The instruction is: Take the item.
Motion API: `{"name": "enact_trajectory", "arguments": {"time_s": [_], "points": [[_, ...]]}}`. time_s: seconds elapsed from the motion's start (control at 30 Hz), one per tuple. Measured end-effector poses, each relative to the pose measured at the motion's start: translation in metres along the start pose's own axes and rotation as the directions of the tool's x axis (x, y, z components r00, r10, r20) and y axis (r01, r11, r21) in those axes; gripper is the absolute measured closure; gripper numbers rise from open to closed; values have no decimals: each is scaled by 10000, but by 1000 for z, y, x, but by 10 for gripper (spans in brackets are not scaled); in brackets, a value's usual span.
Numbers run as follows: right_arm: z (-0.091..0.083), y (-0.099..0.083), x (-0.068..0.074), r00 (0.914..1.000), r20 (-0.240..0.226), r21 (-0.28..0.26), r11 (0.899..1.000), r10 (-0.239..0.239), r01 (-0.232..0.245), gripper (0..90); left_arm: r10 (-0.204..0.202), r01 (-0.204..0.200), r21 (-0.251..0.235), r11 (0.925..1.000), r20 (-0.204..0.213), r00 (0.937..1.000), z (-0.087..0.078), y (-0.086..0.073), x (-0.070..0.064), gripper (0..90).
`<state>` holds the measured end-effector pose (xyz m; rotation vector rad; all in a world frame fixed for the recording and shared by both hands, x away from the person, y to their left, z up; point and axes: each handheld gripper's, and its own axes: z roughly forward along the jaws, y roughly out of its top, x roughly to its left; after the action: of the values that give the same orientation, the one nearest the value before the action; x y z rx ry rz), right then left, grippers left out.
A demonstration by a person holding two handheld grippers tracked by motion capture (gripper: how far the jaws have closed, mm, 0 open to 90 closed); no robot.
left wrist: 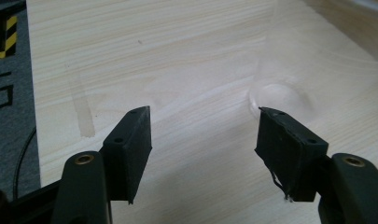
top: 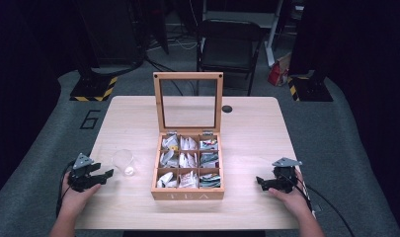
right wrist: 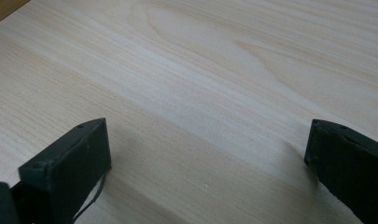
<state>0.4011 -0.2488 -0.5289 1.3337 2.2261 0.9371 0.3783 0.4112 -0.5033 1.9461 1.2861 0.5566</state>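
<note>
With both grippers wide open and empty near the surface's [top: 247,118] front corners, we should ease the left gripper [top: 104,175] squarely around the glass [top: 123,162] beside the tea box [top: 187,194], keeping the right gripper [top: 260,181] clear.

High view overhead facing forward, gripper views close over table [top: 247,123]

Worktop [top: 138,118] is pale wood, matt with visible grain. Tea box [top: 187,193] is warmer wood, its lid [top: 188,102] a clear glossy pane. The cup [top: 123,162] looks like thin clear plastic. Both claws, left [left wrist: 203,126] and right [right wrist: 207,144], are matt black plastic, slightly rough
</note>
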Motion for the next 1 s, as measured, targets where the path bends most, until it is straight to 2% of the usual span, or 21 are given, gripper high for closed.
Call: {"name": "enact_trajectory", "arguments": {"time_s": [0.07,0.3,0.47,0.57,0.6,0.73,0.77,1.0], "points": [[0,0,0,10000,-2,-2,10000,-1,1,0,200,-200,0,9998,-36,9998,-2,2,-1,361],[0,0,0,10000,-3,0,10000,-1,1,0,57,-60,172,9998,160,9999,-13,6,-6,367],[0,0,0,10000,-2,1,10000,2,-2,0,184,-186,102,9998,167,9997,-19,9,-10,371],[0,0,0,10000,-3,0,10000,1,-1,0,319,-325,144,9994,346,9989,-23,12,-13,370],[0,0,0,10000,-3,1,10000,-2,2,0,356,-356,-4,9994,309,9989,-23,13,-15,369],[0,0,0,10000,-3,-2,10000,-2,2,0,400,-382,-422,9984,423,9983,-26,18,-21,290],[0,0,0,10000,-3,-2,10000,-3,3,0,507,-493,-294,9984,491,9975,-28,19,-22,271],[0,0,0,10000,-2,-1,10000,-2,2,0,758,-729,-410,9965,745,9943,-31,25,-30,237]]}}
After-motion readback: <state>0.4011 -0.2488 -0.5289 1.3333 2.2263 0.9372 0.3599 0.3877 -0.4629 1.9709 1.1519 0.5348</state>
